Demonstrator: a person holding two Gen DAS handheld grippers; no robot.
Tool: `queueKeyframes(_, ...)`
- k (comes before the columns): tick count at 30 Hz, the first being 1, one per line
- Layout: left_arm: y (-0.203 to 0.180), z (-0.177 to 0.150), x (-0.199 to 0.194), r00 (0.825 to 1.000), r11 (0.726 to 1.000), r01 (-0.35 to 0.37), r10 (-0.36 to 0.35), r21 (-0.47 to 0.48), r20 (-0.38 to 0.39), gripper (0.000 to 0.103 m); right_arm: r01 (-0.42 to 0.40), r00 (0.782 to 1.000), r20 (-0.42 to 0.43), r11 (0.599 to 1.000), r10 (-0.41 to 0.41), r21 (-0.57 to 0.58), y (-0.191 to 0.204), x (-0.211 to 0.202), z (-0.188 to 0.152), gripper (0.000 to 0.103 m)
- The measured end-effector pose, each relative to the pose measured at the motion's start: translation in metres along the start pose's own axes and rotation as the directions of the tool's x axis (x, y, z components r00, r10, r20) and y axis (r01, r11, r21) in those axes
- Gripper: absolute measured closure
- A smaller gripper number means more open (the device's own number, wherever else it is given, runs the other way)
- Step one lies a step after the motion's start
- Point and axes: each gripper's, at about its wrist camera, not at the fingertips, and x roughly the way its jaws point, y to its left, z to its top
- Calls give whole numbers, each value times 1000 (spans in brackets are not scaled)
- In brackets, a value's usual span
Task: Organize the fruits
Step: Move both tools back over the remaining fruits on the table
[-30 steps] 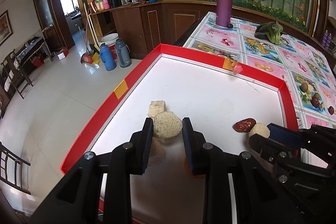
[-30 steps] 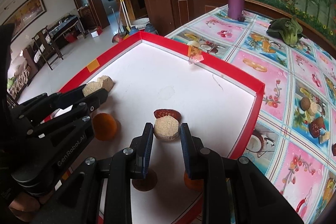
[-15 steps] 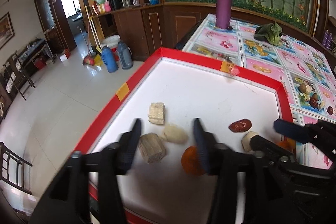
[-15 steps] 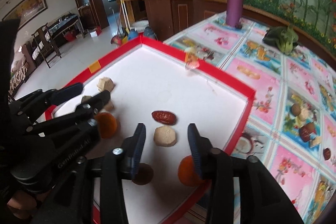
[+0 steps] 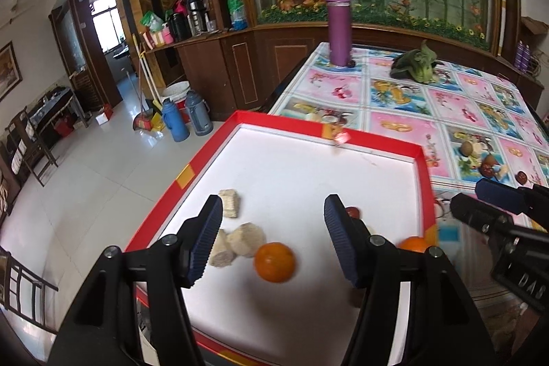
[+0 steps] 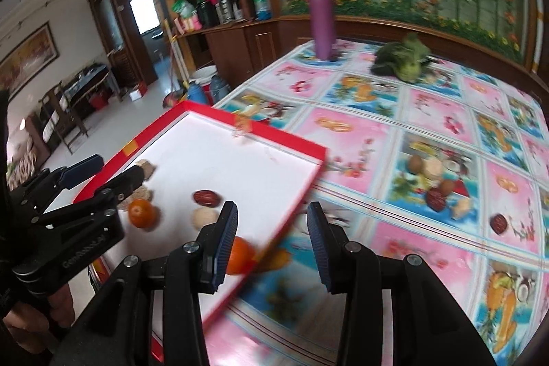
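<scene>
A red-rimmed white tray (image 5: pixel 424 167) (image 6: pixel 308 184) holds the fruit pieces. In the left wrist view, three beige chunks (image 5: pixel 247 239) sit near the tray's left rim, with an orange (image 5: pixel 274 262) beside them. A red date (image 5: pixel 353 212) peeks from behind one finger, and a second orange (image 5: pixel 413 244) lies by the right rim. My left gripper (image 5: pixel 271 211) (image 6: pixel 120 167) hangs open above the orange, holding nothing. My right gripper (image 6: pixel 272 215) (image 5: pixel 468 196) is open over the tray's right rim. Near it lie the date (image 6: pixel 206 198), a round beige piece (image 6: pixel 204 218) and an orange (image 6: pixel 240 254).
A purple flask (image 5: pixel 338 26) and a green vegetable (image 5: pixel 417 66) stand at the table's far end on a fruit-print tablecloth (image 6: pixel 429 112). A small dark red fruit (image 6: pixel 497 223) lies on the cloth. The tray's left side overhangs the tiled floor (image 5: pixel 85 167).
Both grippers opened, let go of their beige pieces and drew back and up. The right gripper also swung right toward the tray's rim.
</scene>
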Motion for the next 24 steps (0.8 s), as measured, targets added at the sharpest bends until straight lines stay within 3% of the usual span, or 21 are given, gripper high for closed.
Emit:
queueKeyframes(6, -27, 5, -10, 1000, 999, 25, -26, 48, 12, 39, 48, 998, 26, 997, -49, 61, -43, -20, -7, 61)
queueKeyframes(9, -44, 8, -13, 997, 995, 75, -75, 65, -3, 28, 78, 996, 30, 992, -82, 100, -74, -33, -16, 61)
queueKeyframes(11, -56, 9, -15, 994, 991, 109, -108, 83, -11, 28, 115, 992, 27, 986, -119, 120, -97, -42, -24, 61)
queueKeyframes(18, -114, 24, -7, 963, 949, 267, -255, 166, -88, 28, 247, 968, -14, 938, -251, 243, -187, -67, -51, 61)
queueKeyframes(24, -161, 29, 6, 939, 914, 336, -305, 226, -161, 28, 246, 969, -50, 929, -242, 275, -221, -57, -47, 61)
